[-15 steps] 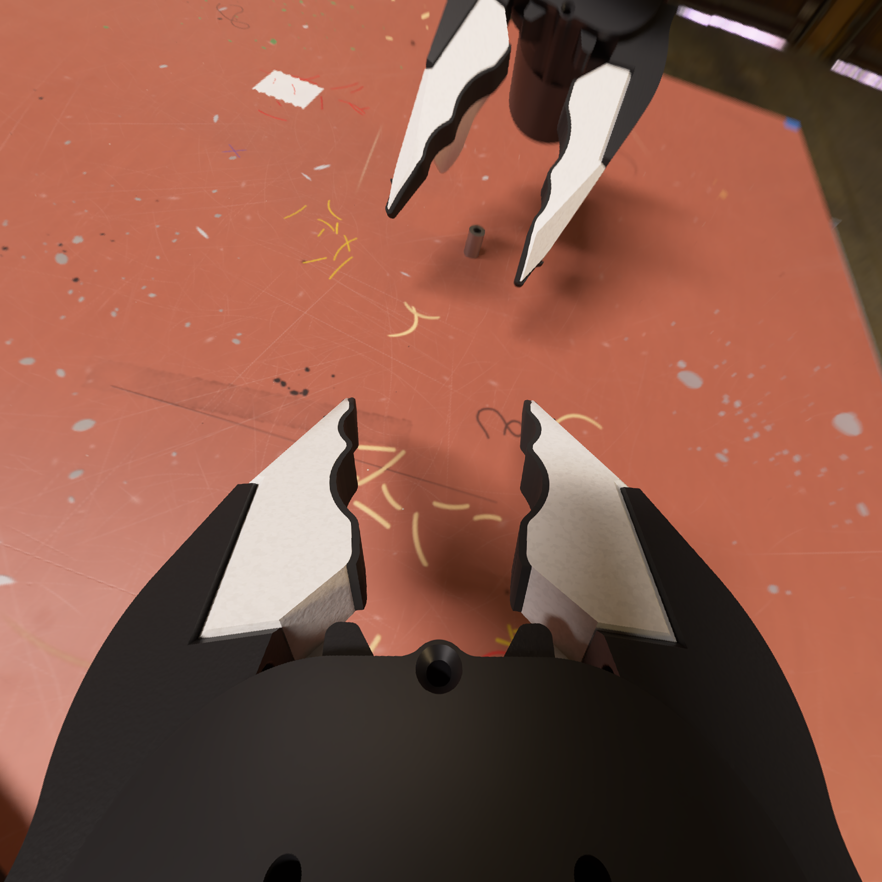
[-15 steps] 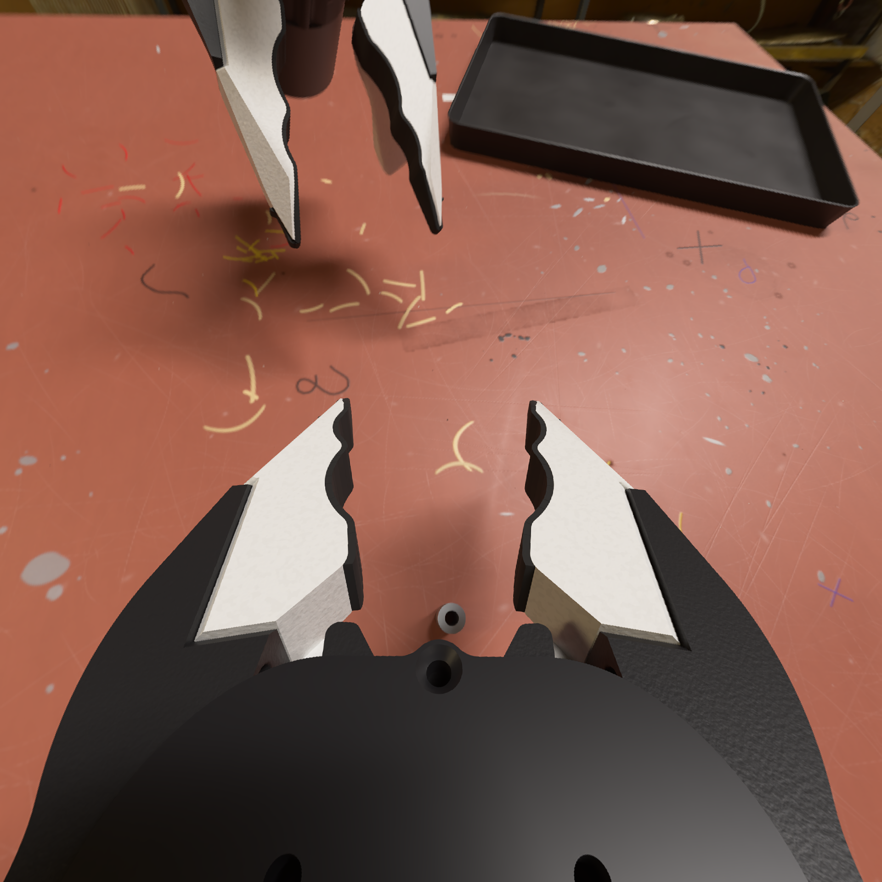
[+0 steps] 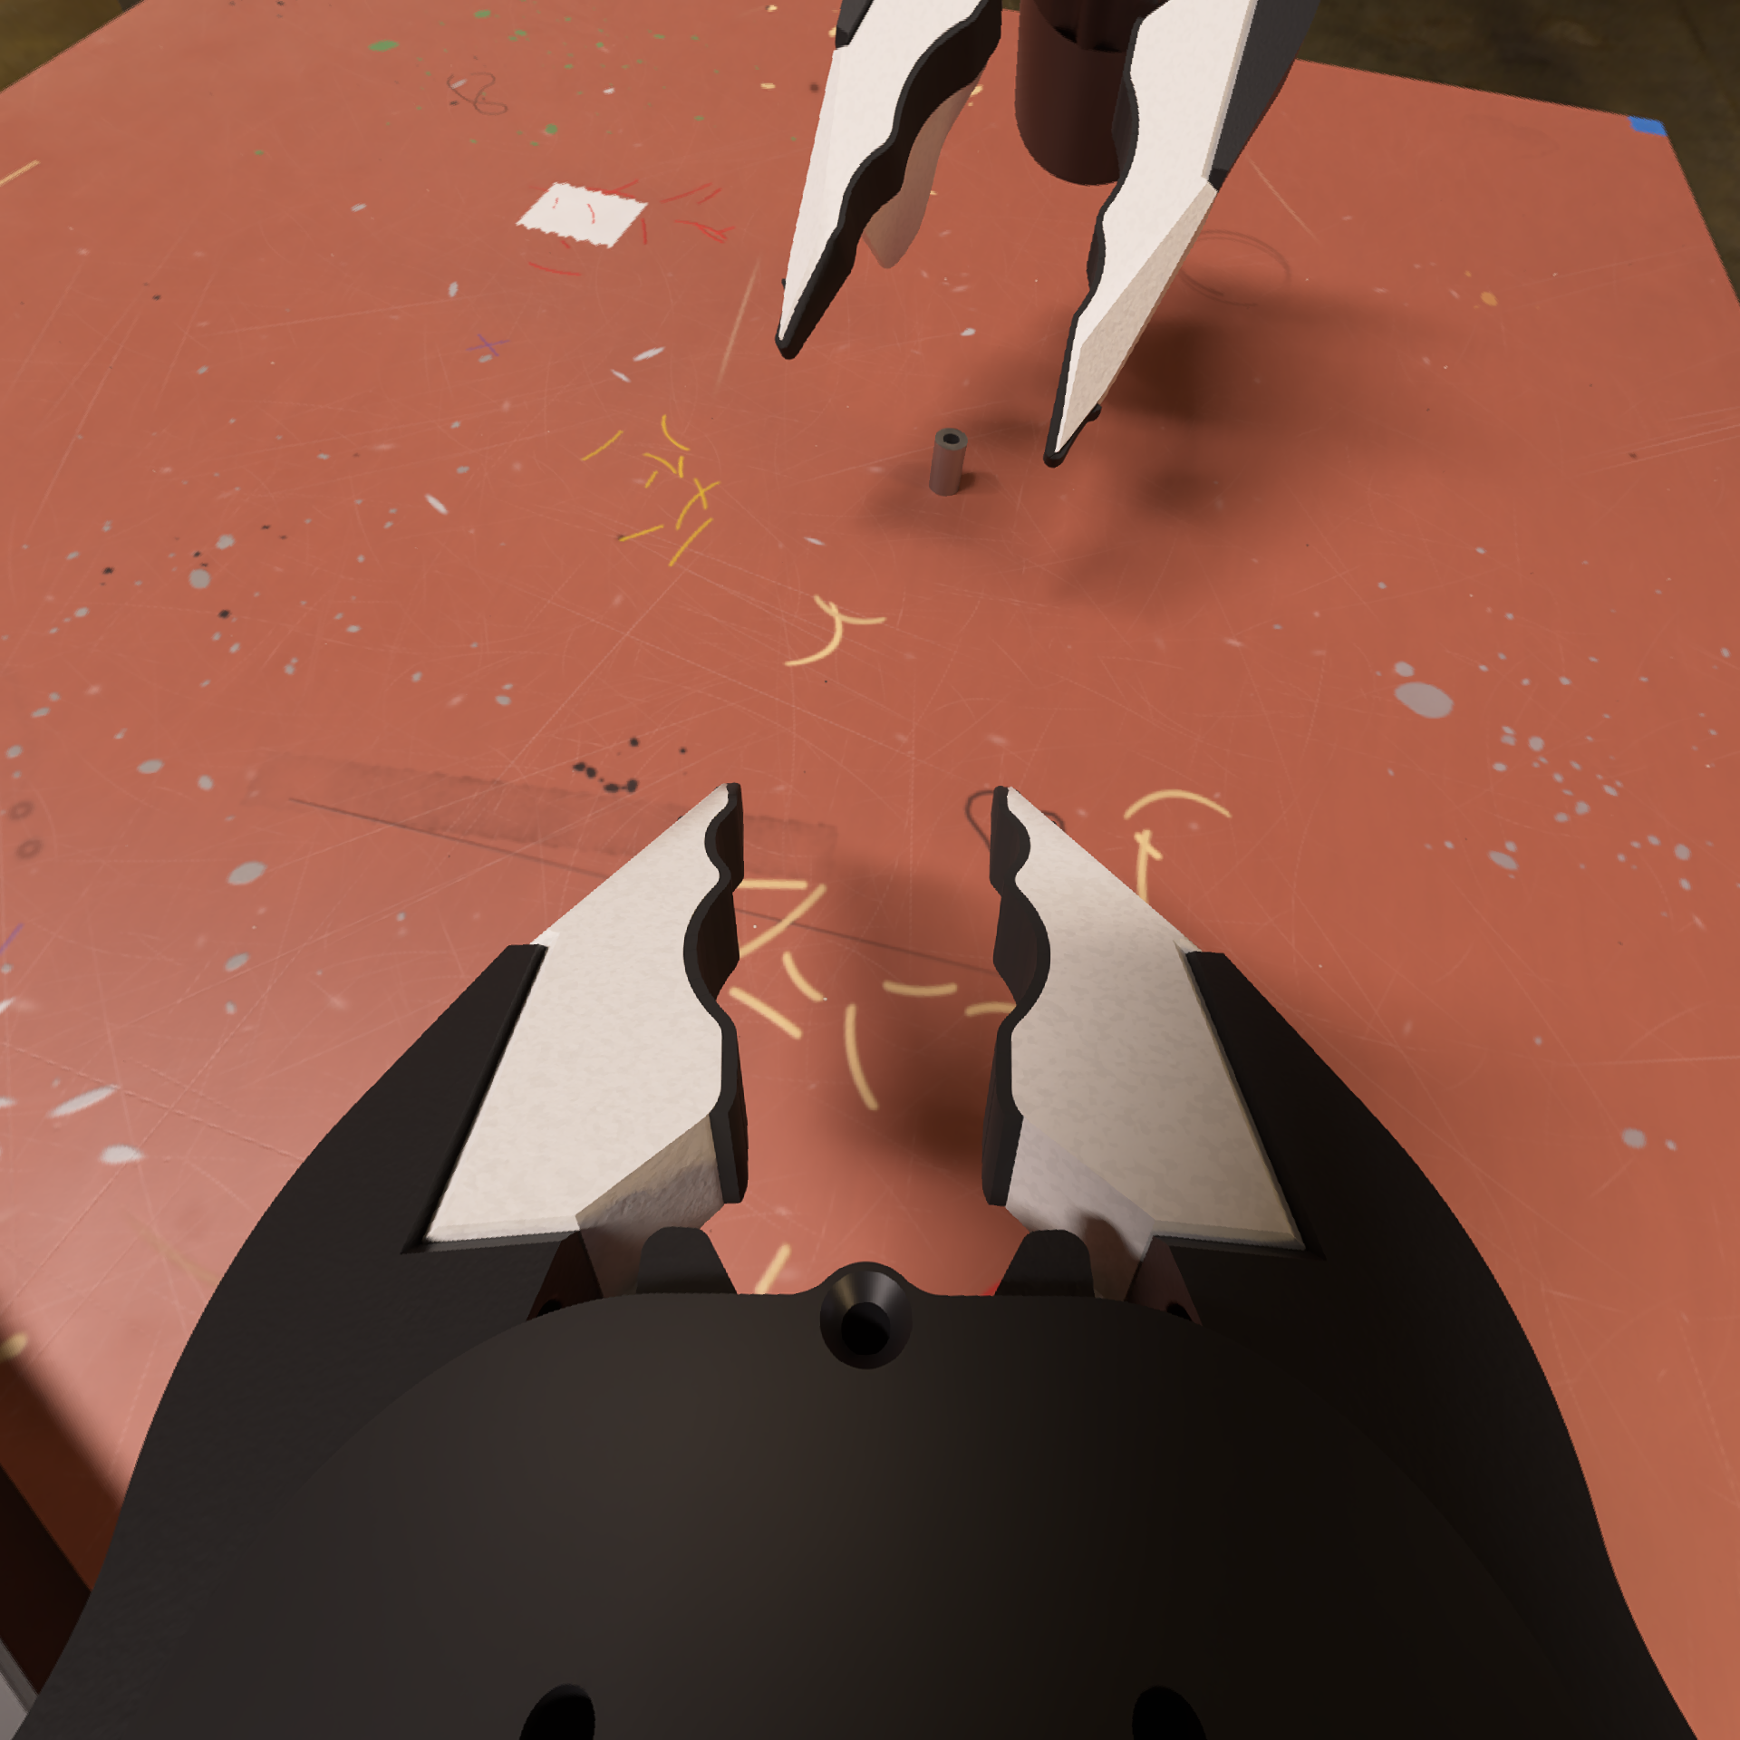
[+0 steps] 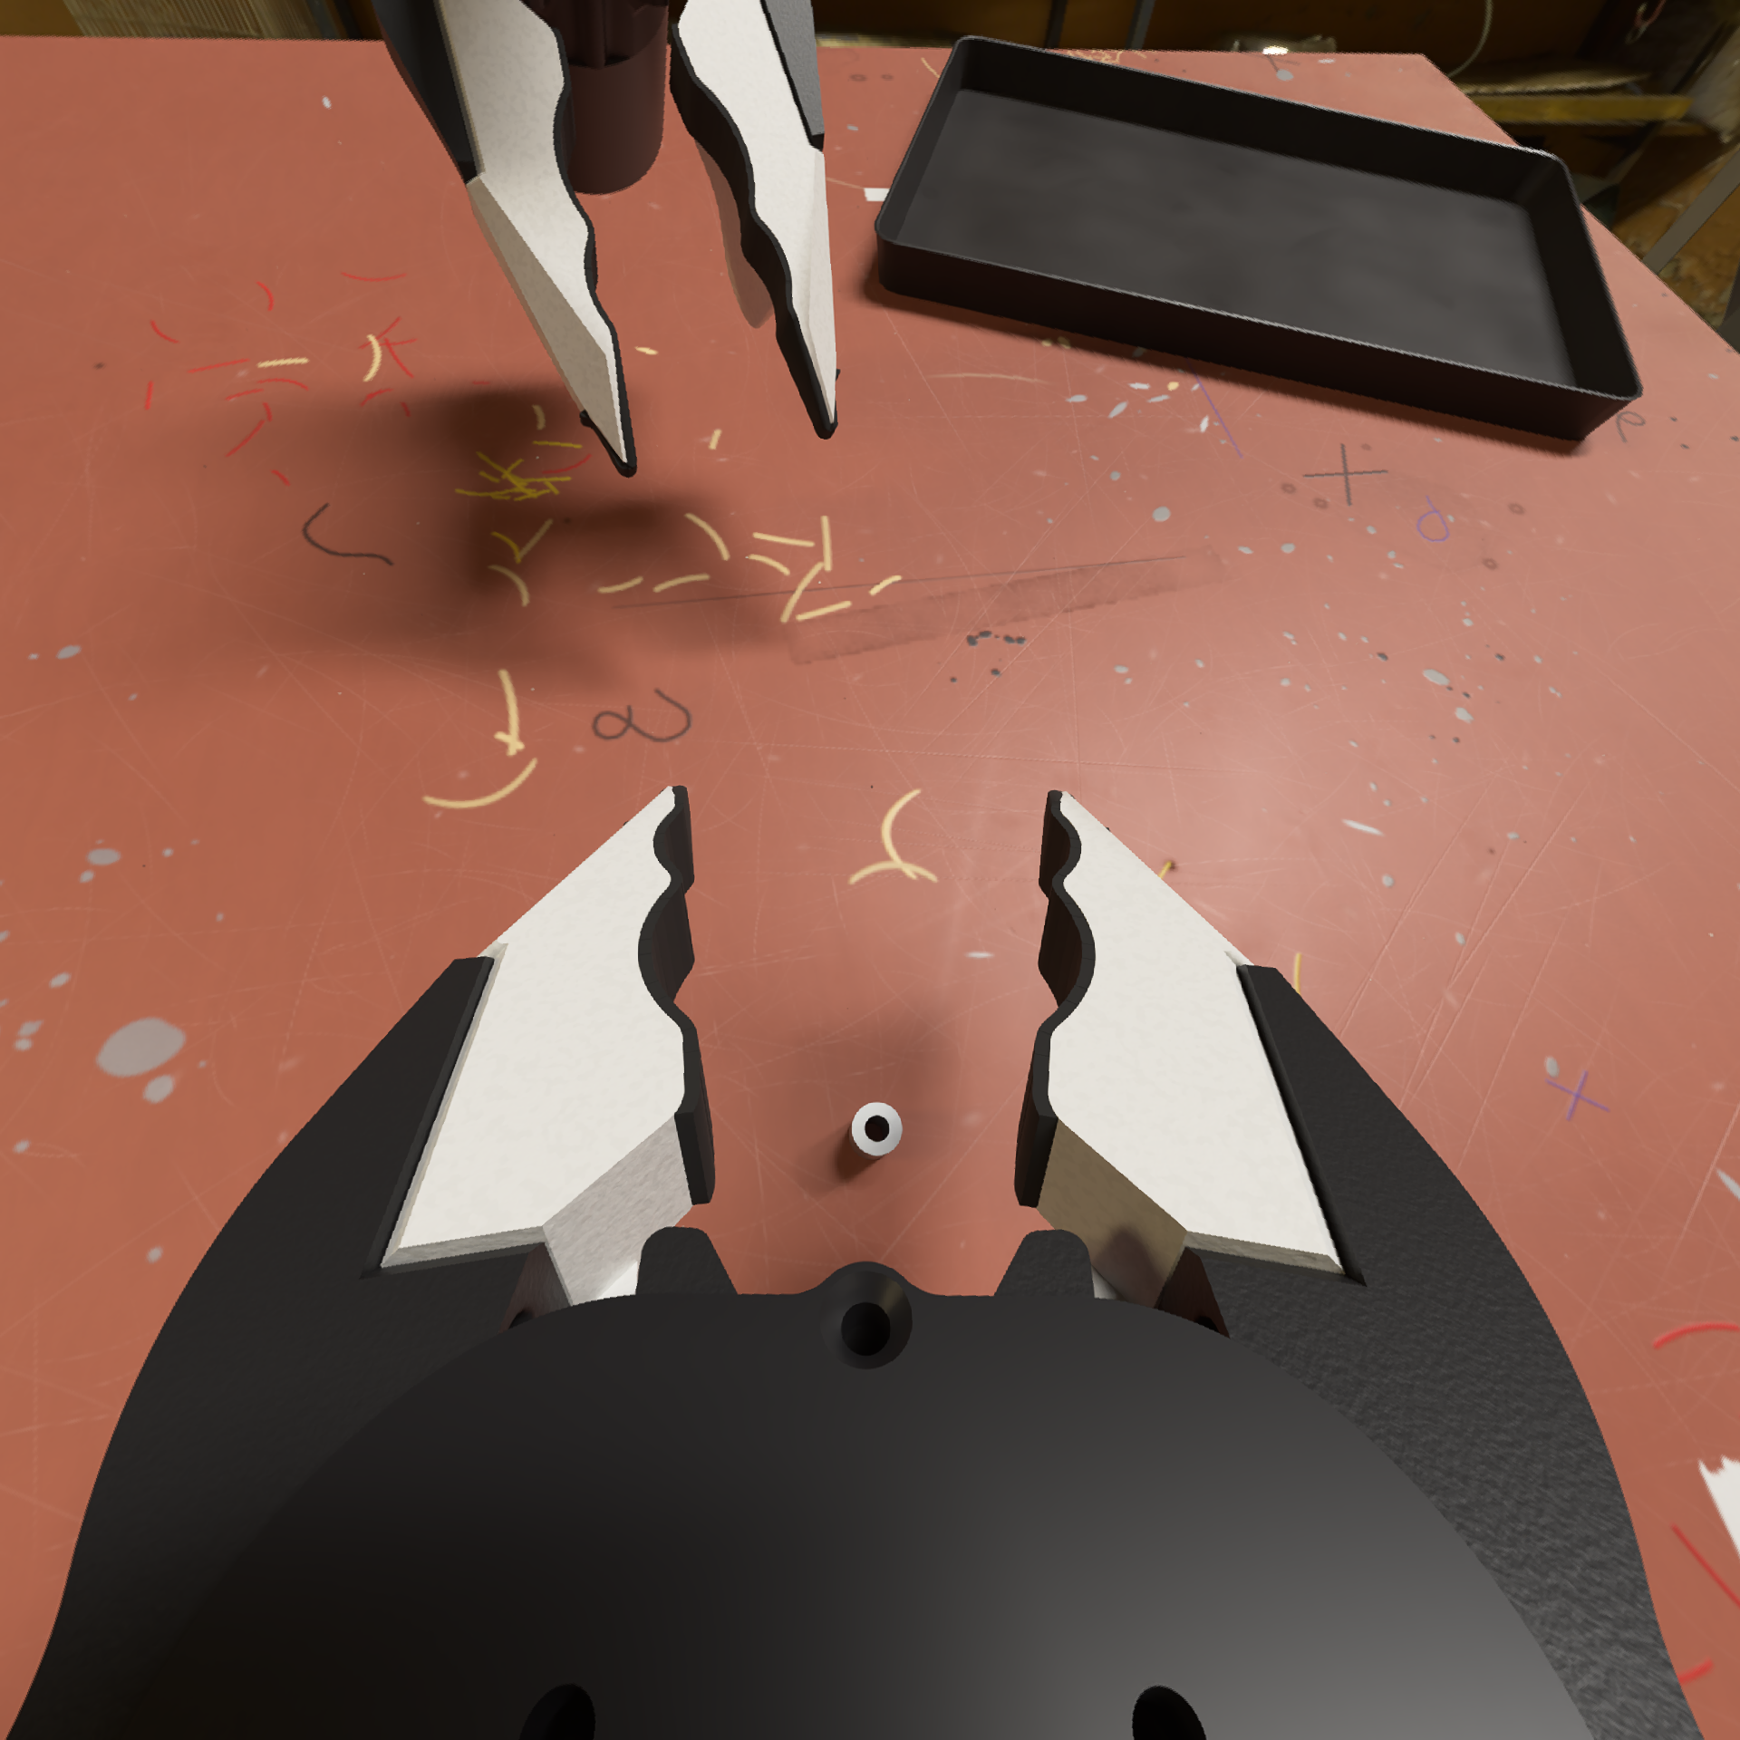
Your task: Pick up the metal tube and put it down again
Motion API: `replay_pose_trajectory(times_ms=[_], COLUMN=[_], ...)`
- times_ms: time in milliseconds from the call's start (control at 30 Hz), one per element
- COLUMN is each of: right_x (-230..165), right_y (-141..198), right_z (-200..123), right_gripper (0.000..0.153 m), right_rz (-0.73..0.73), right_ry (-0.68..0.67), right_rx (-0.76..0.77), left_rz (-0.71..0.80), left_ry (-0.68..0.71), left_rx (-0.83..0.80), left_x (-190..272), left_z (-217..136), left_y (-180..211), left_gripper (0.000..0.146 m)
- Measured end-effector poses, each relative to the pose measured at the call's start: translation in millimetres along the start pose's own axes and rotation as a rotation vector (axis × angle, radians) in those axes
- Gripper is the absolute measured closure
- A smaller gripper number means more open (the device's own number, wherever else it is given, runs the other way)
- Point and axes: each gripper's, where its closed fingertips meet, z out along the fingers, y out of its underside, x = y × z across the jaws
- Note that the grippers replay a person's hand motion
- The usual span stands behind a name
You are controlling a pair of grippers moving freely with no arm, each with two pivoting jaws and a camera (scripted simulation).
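Jaws of your right gripper [image 4: 866, 800] stand released, spread wider than before, the small grey metal tube [image 4: 877, 1127] upright between them on the scuffed red surface [image 4: 1224, 753]; your left gripper [image 3: 866, 796] gapes too, unchanged.

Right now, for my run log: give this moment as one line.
metal tube: upright on table | right gripper: open above tube | left gripper: open, empty
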Motion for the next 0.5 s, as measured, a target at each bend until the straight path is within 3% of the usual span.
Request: replay_pose_trajectory(times_ms=[233, 367, 500], right_x=[2, 9, 10], right_y=[0, 2, 20], right_z=[-7, -25, -46], right_gripper=[0.078, 0.078, 0.082], right_rz=[-0.009, -0.004, 0.039], right_ry=[0.015, 0.086, 0.181], right_rx=[-0.006, 0.005, 0.011], left_rz=[0.027, 0.015, -0.024], left_ry=[0.04, 0.015, -0.139], left_rx=[0.014, 0.173, 0.367], left_x=[7, 4, -11], left_z=[-13, -33, -51], left_y=[1, -19, -35], left_gripper=[0.091, 0.083, 0.07])
